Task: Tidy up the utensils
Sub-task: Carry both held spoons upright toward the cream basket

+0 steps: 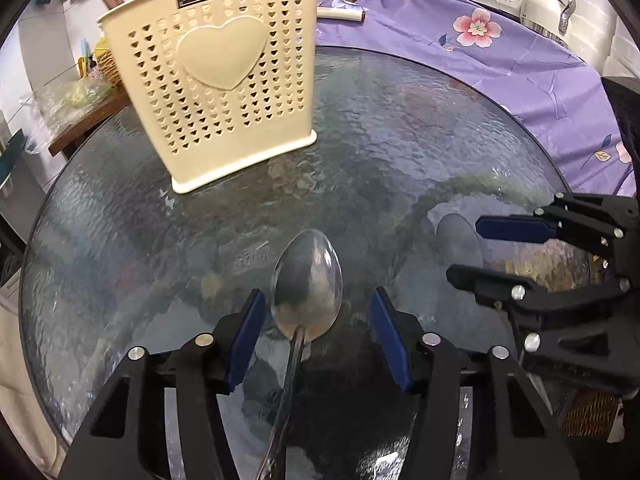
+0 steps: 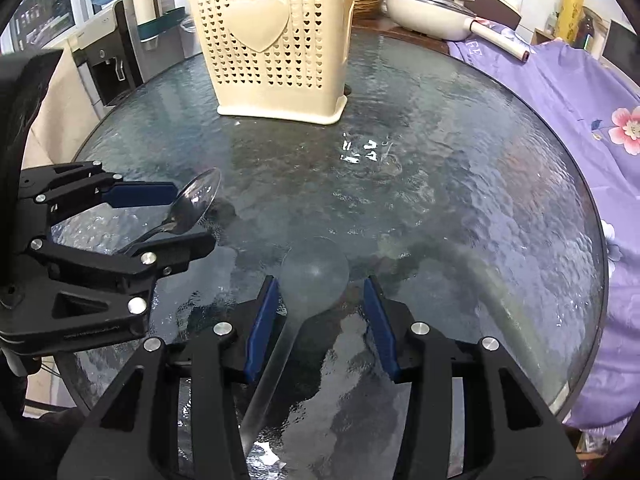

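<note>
Two close wrist views angled down, sharing glass table (image 1: 400, 140) and cream holder (image 2: 276, 40).

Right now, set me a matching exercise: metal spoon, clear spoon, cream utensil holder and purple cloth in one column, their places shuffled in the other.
Things:
1. metal spoon
2. clear spoon
3. cream utensil holder
4. purple flowered cloth

Places:
A. upright at the far side of the glass table
B. between the open fingers of the right gripper
C. beyond the table's right rim
D. between the open fingers of the left gripper

Pairs: 1-D, 2-B, 3-A, 4-C.
</note>
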`<state>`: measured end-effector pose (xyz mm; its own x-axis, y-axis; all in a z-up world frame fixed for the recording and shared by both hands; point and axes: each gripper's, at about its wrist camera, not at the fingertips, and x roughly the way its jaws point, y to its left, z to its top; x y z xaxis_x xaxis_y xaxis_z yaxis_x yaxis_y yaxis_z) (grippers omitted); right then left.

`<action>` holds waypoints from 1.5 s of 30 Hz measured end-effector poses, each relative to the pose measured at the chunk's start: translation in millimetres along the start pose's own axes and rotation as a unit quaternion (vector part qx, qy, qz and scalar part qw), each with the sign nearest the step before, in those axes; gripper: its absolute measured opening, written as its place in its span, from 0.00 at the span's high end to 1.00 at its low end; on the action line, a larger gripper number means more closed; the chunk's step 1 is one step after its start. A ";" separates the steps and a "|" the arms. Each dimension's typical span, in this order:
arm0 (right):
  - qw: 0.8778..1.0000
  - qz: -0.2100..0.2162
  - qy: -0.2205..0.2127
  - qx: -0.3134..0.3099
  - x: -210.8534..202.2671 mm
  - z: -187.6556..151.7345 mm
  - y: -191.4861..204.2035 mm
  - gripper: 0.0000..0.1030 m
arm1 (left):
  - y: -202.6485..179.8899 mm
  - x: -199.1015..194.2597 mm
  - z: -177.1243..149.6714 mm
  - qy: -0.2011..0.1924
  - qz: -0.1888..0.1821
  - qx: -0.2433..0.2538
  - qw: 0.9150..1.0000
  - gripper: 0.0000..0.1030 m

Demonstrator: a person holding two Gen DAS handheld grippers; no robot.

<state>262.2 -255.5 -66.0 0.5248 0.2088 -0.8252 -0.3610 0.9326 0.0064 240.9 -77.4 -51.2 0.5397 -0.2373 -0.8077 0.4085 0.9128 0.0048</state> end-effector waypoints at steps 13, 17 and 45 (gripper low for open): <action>1.000 -0.012 0.004 0.025 1.7 1.5 7.3 0.65 | 7.0 4.3 9.3 0.005 -0.010 -0.010 1.000 0.64; 1.000 -0.007 -0.002 0.030 2.4 2.4 4.2 0.65 | 11.7 4.2 11.2 0.003 -0.023 -0.028 0.999 0.64; 0.986 0.054 -0.152 0.037 -90.7 18.9 0.8 0.65 | 29.5 -104.0 20.8 -0.147 -0.021 -0.072 0.986 0.65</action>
<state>228.9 -268.1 19.5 0.6974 0.3757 -0.6102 -0.3754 0.9169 0.1355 212.2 -32.8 45.2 0.7234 -0.3422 -0.5996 0.3367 0.9331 -0.1263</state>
